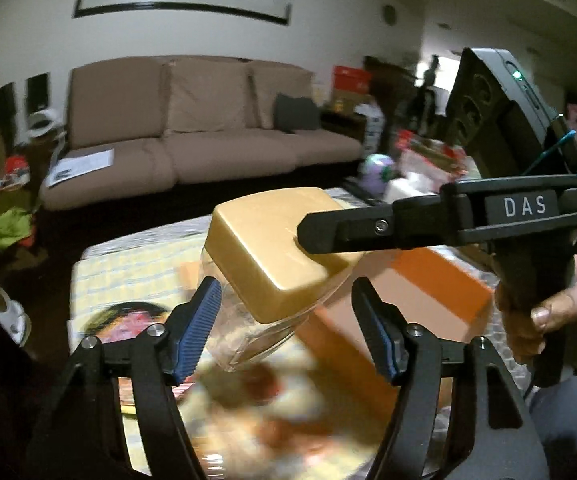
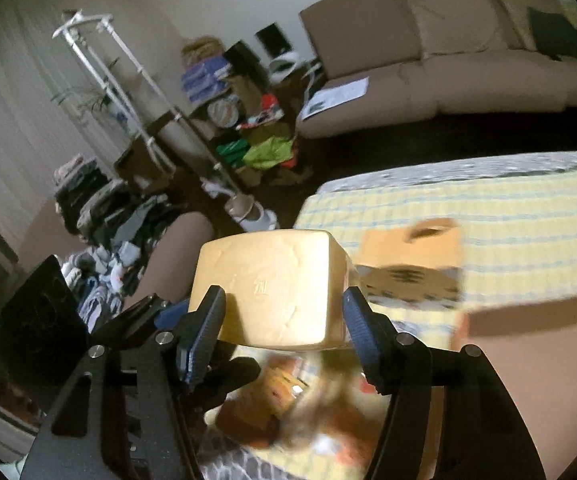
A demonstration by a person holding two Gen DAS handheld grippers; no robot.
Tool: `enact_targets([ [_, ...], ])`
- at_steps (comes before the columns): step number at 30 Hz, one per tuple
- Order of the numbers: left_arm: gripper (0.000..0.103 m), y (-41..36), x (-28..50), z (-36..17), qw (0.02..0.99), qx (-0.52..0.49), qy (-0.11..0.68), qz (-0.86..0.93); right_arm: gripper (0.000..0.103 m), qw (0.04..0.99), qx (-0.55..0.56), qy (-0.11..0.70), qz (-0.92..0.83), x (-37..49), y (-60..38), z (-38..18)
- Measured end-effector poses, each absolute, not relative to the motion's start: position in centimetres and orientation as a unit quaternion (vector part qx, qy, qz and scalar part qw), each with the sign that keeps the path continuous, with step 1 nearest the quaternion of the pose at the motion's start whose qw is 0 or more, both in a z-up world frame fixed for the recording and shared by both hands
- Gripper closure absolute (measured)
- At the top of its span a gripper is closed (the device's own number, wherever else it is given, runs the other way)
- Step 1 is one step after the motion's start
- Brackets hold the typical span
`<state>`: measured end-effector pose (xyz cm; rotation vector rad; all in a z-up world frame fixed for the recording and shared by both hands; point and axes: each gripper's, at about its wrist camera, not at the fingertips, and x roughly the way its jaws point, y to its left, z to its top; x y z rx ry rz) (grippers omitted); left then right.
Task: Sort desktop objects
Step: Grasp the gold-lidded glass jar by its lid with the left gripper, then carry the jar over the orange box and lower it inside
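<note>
A clear jar [image 1: 256, 320] with a square gold lid [image 1: 276, 248] is held in the air above the tabletop [image 1: 128, 272], tilted. The jar body is gripped between the blue pads of the left gripper [image 1: 288, 320], about half open. The lid is clamped between the pads of the right gripper [image 2: 284, 316], likewise about half open around it. An orange box [image 1: 428, 284] is seen on the checked cloth behind, blurred. A hand [image 1: 548, 312] holds the right gripper's handle.
</note>
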<state>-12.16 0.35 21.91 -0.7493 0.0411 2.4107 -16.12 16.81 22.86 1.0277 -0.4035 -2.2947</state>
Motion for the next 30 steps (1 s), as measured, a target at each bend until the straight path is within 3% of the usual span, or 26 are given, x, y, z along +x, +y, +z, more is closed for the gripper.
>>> enact_targets([
  [12, 0.037, 13.6, -8.9, 19.5, 0.368, -0.337, 0.042, 0.866, 0.039, 0.227, 0.414, -0.223, -0.853, -10.2, 32.1, 18.2],
  [19, 0.037, 18.0, -8.0, 16.6, 0.372, -0.373, 0.084, 0.846, 0.037, 0.23, 0.45, -0.322, -0.801, -10.0, 37.0, 11.9],
  [30, 0.037, 19.7, -7.8, 13.6, 0.383, -0.393, 0.1, 0.83, 0.038, 0.223, 0.47, -0.351, -0.778, -9.9, 39.8, 8.6],
])
